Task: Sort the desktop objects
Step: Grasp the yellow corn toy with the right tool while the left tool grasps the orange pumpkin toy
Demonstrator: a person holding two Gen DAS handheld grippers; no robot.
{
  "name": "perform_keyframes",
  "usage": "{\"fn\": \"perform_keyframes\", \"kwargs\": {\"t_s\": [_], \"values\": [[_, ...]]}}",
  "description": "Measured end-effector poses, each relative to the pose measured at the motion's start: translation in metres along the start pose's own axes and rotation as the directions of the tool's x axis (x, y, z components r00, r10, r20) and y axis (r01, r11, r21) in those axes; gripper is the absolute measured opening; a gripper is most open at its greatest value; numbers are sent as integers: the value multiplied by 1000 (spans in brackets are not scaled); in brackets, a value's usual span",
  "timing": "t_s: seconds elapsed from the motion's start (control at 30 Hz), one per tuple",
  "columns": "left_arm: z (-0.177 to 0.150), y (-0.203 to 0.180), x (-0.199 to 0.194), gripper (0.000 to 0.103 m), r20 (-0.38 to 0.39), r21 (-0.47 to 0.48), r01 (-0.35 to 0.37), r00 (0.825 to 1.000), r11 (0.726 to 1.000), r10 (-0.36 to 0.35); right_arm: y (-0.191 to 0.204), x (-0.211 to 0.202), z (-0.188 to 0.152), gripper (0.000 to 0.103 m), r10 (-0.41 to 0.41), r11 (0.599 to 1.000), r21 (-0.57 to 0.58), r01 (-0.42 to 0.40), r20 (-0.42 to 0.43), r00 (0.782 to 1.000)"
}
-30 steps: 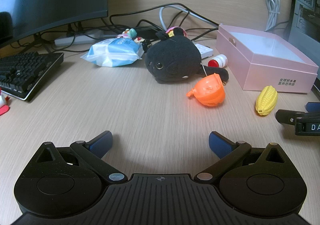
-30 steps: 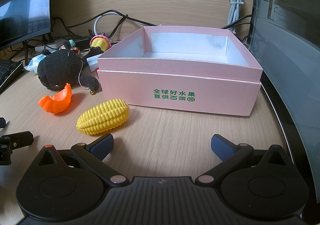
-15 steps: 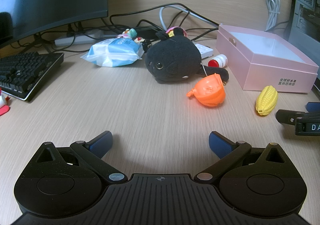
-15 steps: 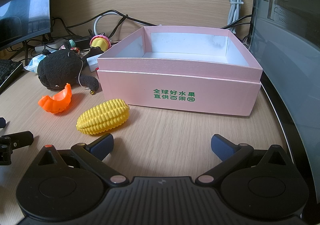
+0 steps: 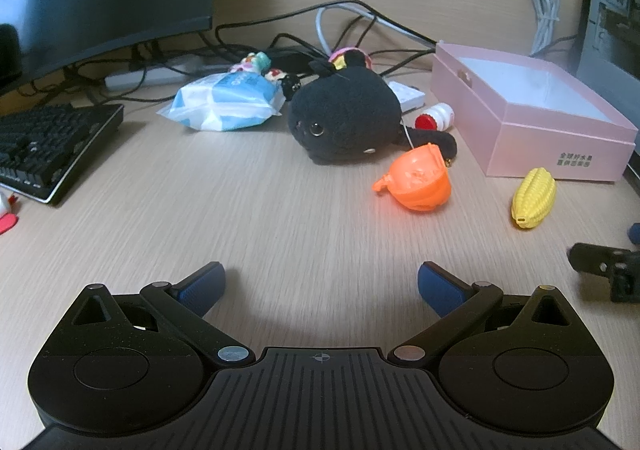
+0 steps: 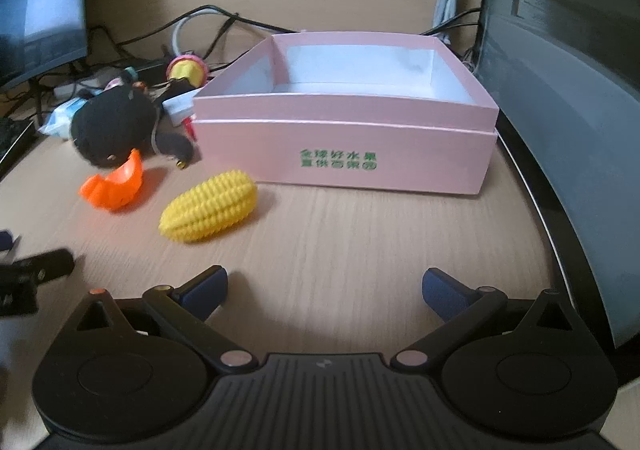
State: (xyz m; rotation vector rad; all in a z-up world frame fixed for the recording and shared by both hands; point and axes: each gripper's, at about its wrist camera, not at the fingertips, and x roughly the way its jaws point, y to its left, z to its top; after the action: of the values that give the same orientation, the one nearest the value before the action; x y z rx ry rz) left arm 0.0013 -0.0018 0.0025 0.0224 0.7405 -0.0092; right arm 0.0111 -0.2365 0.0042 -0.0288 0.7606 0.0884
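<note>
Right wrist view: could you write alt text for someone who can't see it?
An open, empty pink box sits on a wooden desk, with a yellow toy corn lying apart in front of its left corner. The right tool hangs open, holding nothing.

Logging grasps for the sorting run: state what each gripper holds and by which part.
Nothing is held. The left gripper and the right gripper are both open over bare desk; the yellow corn toy lies untouched.

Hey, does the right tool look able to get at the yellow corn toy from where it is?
Probably yes: the right tool is open, and only bare desk separates it from the corn toy, ahead to its left.
</note>
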Motion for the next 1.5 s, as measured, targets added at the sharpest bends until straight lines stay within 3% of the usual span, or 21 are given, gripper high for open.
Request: {"fn": "perform_keyframes", "kwargs": {"t_s": [0.07, 0.17, 0.27, 0.33, 0.37, 0.4, 0.63, 0.73, 0.87, 1.03, 1.23, 1.27, 1.3, 1.33, 1.5], "values": [[5, 2, 1, 103, -21, -5, 5, 1000, 1000, -6, -2, -3, -2, 103, 20, 1000, -19, -20, -2, 1000], [20, -2, 3, 103, -6, -2, 84, 996, 996, -84, -2, -6, -3, 103, 43, 998, -40, -43, -3, 999], [37, -23, 9, 103, 30, 101, 80, 996, 992, -84, -2, -7, -5, 103, 44, 998, -42, -43, 6, 999], [45, -34, 16, 94, 30, 143, 80, 996, 986, -85, -2, -7, -5, 103, 39, 998, -43, -39, 10, 999], [48, -39, 21, 82, 16, 160, 92, 995, 983, -95, -2, -7, -5, 103, 40, 998, -43, -40, 11, 999], [51, -44, 26, 77, -3, 176, 107, 994, 979, -108, -2, -8, -5, 103, 42, 998, -43, -41, 12, 999], [51, -38, 41, 81, -2, 226, 41, 999, 973, -41, -1, -9, -6, 103, 32, 999, -30, -32, 6, 999], [50, -14, 42, 86, -7, 201, -17, 1000, 980, 19, -1, -10, -6, 103, 31, 999, -31, -31, 1, 1000], [50, 13, 37, 88, -14, 144, -43, 999, 989, 45, 1, -8, 0, 103, 55, 997, -45, -56, -22, 998], [43, 38, 20, 91, -21, 72, -49, 999, 996, 50, 27, -9, 10, 101, 109, 982, -162, -99, 54, 993], [32, 50, 5, 95, -62, 60, -14, 998, 998, 18, 59, 19, 31, 81, 164, 951, -270, -149, 33, 986], [30, 51, 3, 95, -65, 61, -12, 998, 998, 16, 59, 22, 34, 76, 170, 953, -261, -156, 35, 985], [29, 51, 1, 95, -67, 57, -3, 998, 998, 7, 59, 23, 37, 63, 173, 954, -253, -161, 26, 985], [29, 51, -1, 95, -68, 50, 9, 998, 999, -6, 59, 23, 39, 58, 182, 954, -243, -174, 14, 983], [41, 29, 0, 94, -48, 17, 61, 997, 998, -60, 49, 1, 35, 58, 168, 966, -200, -164, 4, 986]]}}
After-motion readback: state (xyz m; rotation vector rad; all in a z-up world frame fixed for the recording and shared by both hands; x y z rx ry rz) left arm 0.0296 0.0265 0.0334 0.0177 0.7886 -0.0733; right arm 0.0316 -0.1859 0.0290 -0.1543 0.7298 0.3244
